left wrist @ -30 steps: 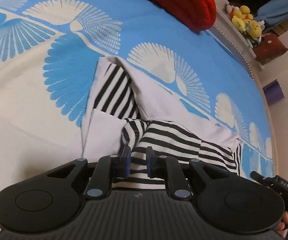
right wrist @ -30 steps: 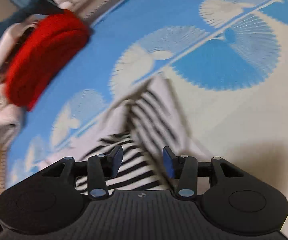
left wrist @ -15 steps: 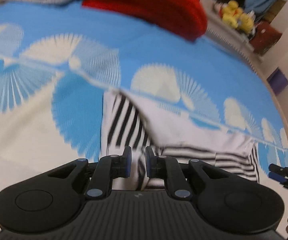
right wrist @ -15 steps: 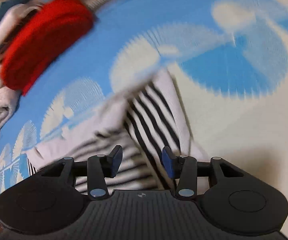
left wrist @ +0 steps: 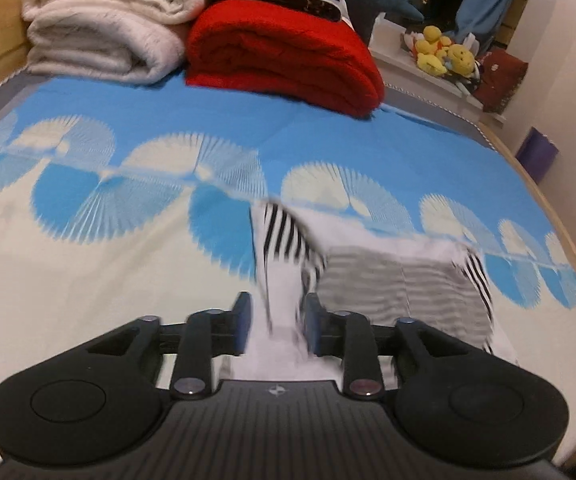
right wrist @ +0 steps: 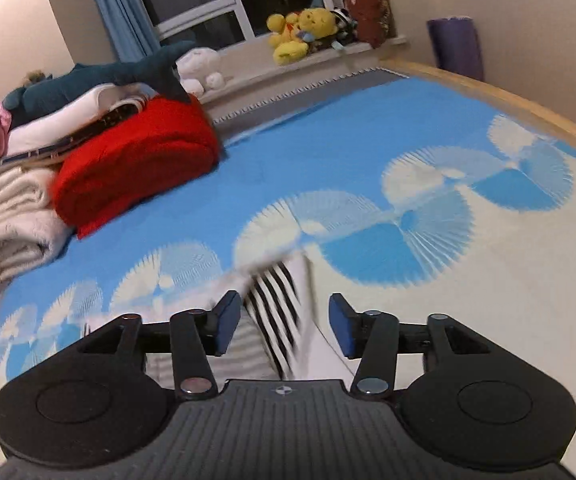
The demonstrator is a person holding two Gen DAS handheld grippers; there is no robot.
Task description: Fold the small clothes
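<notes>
A small black-and-white striped garment (left wrist: 388, 276) lies partly folded on the blue and cream bedspread (left wrist: 87, 280). My left gripper (left wrist: 275, 322) is open, its fingers apart on either side of a white fold of the garment. In the right wrist view the same garment (right wrist: 275, 312) lies under and ahead of my right gripper (right wrist: 283, 326), which is open wide and holds nothing. The near part of the garment is hidden behind both gripper bodies.
A folded red blanket (left wrist: 283, 52) and a rolled cream blanket (left wrist: 103, 28) lie at the head of the bed. Plush toys (right wrist: 300, 32) sit on the windowsill. A purple roll (right wrist: 456, 46) stands by the wall beyond the wooden bed edge (right wrist: 528, 108).
My left gripper has opened and let go of the striped garment. Both grippers have tilted up and pulled back, so the head of the bed now shows. The right gripper stays open.
</notes>
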